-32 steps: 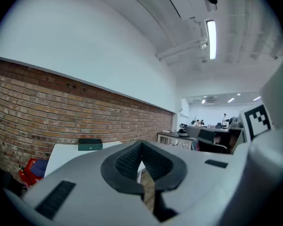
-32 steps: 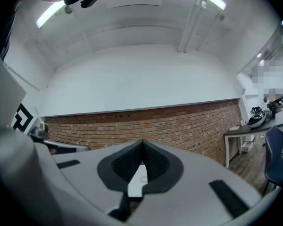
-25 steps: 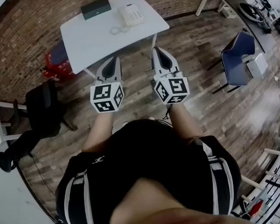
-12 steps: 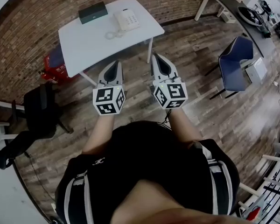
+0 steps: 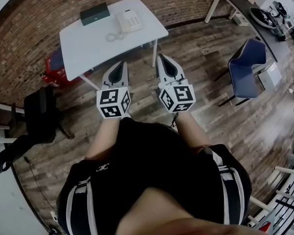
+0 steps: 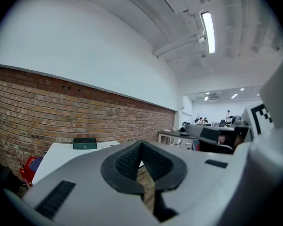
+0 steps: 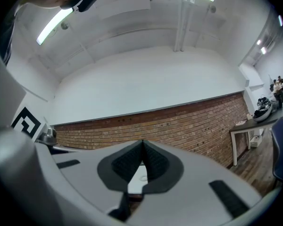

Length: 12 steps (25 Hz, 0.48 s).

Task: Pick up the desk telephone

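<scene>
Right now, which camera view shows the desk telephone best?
The head view: the desk telephone lies whole on the white table, near a green box. The left gripper view shows the box, but the telephone is not clear. The right gripper view shows only a strip of table.

The desk telephone is white, with a grey field of buttons on its top. It lies flat on the white desk, close to the far edge and nearer to the far right corner than to the left one. The handset seems to rest along its left side. Its curled cord lies in a loop on the desk, just beside the telephone, toward the near edge.
</scene>
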Each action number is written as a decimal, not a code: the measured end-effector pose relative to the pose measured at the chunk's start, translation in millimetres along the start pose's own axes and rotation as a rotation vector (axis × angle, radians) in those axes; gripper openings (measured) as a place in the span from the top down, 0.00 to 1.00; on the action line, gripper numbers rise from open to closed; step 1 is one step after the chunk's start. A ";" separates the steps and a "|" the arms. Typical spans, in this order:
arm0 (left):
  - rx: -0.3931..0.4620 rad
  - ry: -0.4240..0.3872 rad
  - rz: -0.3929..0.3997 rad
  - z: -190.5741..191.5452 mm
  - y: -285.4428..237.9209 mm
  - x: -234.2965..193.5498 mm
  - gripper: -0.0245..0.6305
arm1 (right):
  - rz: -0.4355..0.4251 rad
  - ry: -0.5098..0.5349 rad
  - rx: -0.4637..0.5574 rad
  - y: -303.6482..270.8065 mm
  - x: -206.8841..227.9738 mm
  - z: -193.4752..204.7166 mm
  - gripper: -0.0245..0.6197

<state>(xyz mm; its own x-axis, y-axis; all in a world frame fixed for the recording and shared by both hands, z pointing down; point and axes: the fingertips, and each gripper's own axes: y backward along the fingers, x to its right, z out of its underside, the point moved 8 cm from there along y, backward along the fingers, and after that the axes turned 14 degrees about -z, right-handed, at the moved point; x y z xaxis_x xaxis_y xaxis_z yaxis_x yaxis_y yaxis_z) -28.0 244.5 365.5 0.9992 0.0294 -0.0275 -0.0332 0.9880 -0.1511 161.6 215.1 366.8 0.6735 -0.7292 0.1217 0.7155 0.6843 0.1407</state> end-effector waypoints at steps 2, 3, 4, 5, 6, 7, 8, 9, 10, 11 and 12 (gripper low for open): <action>-0.001 0.008 -0.002 -0.9 -5.0 -0.6 0.96 | 0.000 -0.005 0.001 -2.5 4.8 1.8 0.96; -0.001 0.011 -0.003 -0.9 -7.1 -0.7 0.96 | 0.001 -0.009 0.002 -3.8 7.6 2.6 0.96; 0.000 0.011 -0.003 -0.6 -8.9 -0.6 0.96 | 0.002 -0.013 0.003 -5.2 10.4 3.2 0.96; 0.000 0.011 -0.004 0.0 -11.0 -0.6 0.96 | 0.002 -0.017 0.003 -6.7 13.1 3.9 0.96; -0.001 0.016 -0.004 0.5 -13.7 -1.0 0.96 | 0.001 -0.020 0.002 -8.7 15.7 4.6 0.96; -0.003 0.027 -0.003 0.8 -17.0 -1.9 0.96 | -0.002 -0.023 0.001 -11.6 18.1 5.3 0.96; -0.006 0.040 -0.001 0.8 -20.9 -3.3 0.96 | -0.005 -0.024 0.000 -15.1 20.3 6.1 0.96; -0.006 0.049 -0.001 0.5 -25.0 -5.1 0.96 | -0.008 -0.022 -0.001 -19.1 22.1 6.8 0.96; -0.005 0.052 -0.003 0.4 -29.3 -7.7 0.96 | -0.009 -0.017 -0.002 -23.3 23.5 7.6 0.96; -0.003 0.053 -0.010 0.6 -34.1 -11.1 0.96 | -0.011 -0.009 -0.003 -27.9 24.7 8.3 0.96; -0.002 0.056 -0.018 1.1 -39.6 -15.1 0.96 | -0.012 0.001 -0.003 -32.9 26.1 9.0 0.96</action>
<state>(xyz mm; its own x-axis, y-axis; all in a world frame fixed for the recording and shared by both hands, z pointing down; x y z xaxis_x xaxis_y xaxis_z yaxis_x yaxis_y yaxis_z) -41.8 205.1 373.0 0.9968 0.0026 -0.0796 -0.0149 0.9880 -0.1538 153.9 173.5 374.1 0.6652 -0.7371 0.1193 0.7239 0.6758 0.1388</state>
